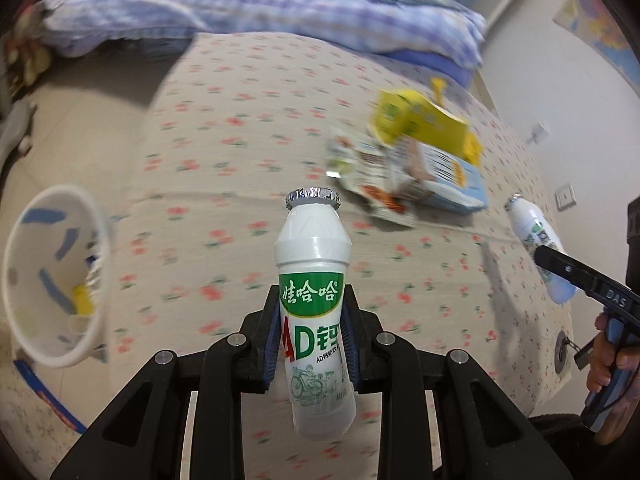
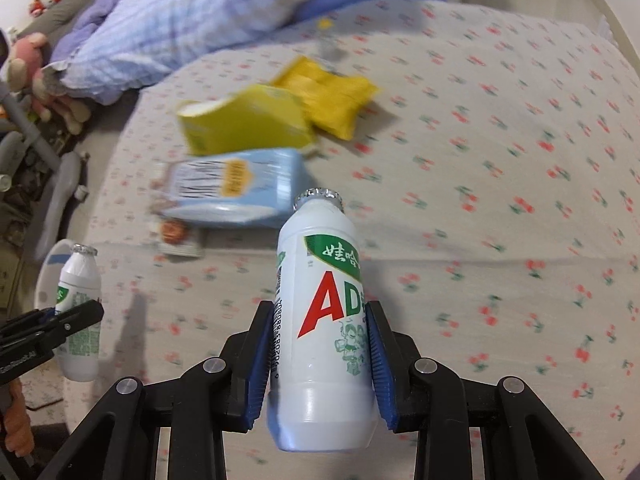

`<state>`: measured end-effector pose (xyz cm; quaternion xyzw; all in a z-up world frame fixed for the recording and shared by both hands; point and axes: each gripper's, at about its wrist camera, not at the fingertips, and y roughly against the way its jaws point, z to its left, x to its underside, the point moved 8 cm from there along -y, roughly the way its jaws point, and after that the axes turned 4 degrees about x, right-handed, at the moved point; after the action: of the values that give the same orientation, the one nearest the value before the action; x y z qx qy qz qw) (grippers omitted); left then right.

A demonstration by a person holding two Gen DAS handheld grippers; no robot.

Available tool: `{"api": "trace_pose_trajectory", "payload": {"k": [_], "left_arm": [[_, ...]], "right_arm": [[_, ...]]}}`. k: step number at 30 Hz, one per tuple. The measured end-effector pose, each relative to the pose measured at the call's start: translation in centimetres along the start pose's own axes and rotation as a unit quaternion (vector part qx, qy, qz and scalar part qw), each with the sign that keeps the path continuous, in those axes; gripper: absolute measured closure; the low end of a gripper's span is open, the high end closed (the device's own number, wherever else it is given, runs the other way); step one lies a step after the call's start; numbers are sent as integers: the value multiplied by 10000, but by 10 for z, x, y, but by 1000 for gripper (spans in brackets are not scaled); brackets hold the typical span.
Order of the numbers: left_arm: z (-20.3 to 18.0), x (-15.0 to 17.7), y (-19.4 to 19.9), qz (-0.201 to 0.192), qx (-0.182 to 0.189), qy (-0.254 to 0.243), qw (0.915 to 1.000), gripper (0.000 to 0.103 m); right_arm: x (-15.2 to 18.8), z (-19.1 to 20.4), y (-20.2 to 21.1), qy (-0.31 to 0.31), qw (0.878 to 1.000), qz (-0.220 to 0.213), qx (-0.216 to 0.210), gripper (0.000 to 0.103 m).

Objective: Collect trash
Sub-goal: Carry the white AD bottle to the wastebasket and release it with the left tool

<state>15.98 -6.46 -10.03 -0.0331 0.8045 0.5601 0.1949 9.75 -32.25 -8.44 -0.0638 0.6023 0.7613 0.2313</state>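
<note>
While hanging above the floral bed sheet (image 1: 248, 128), left tool (image 1: 311, 344) clamped on a white drink bottle (image 1: 314, 304), blue pads (image 1: 271, 344) pressing both sides of the label, foil cap pointing away from the camera. Right tool (image 2: 320, 360) likewise gripping a second white bottle (image 2: 324, 320) with red letters, pads (image 2: 380, 364) squeezing its lower body, cap tilted away toward the litter.

At the left edge of the left wrist view, beside the bed, a white bin (image 1: 56, 276) with blue flecks, mouth turned to the camera; inside, something yellow and a bit of foil, too blurred to name.

Farther up the bed, beyond both bottles: a yellow carton (image 2: 244, 124), a yellow pouch (image 2: 328, 96), a light blue package (image 2: 236, 188) lying flat and a small printed wrapper (image 2: 178, 240) just beside it. Blue checked quilt (image 2: 168, 20) bunched at the head of the bed. Each bottle off the sheet, well apart from the litter pile.
</note>
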Motion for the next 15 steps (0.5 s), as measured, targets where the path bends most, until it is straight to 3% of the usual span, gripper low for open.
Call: {"api": "trace_pose_trajectory", "payload": {"k": [15], "left_arm": [[102,8,56,-605,-351,795,9944,74]], "right_arm": [[-11,134,-14,918,9951,-155,-341,64]]}}
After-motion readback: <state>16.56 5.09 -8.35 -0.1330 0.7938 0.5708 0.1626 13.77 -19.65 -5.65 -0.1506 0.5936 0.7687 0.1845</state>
